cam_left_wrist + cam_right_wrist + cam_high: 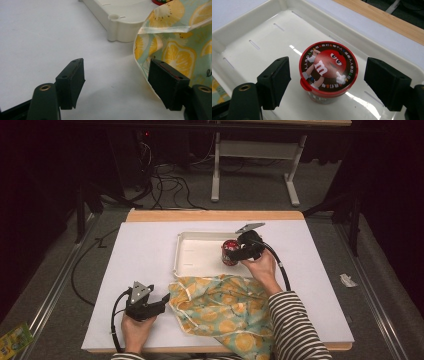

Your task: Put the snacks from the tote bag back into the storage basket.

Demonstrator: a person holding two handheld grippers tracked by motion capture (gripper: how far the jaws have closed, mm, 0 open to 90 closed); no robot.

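Right gripper jaws stand apart around the upright red candy tub, lid up, in the white tray.

The red tub's lid bears a white "m" on a red candy figure, ringed by small, seemingly Chinese characters too fine to read.

Red-lidded tub, cream tray, lemon-print teal cloth.
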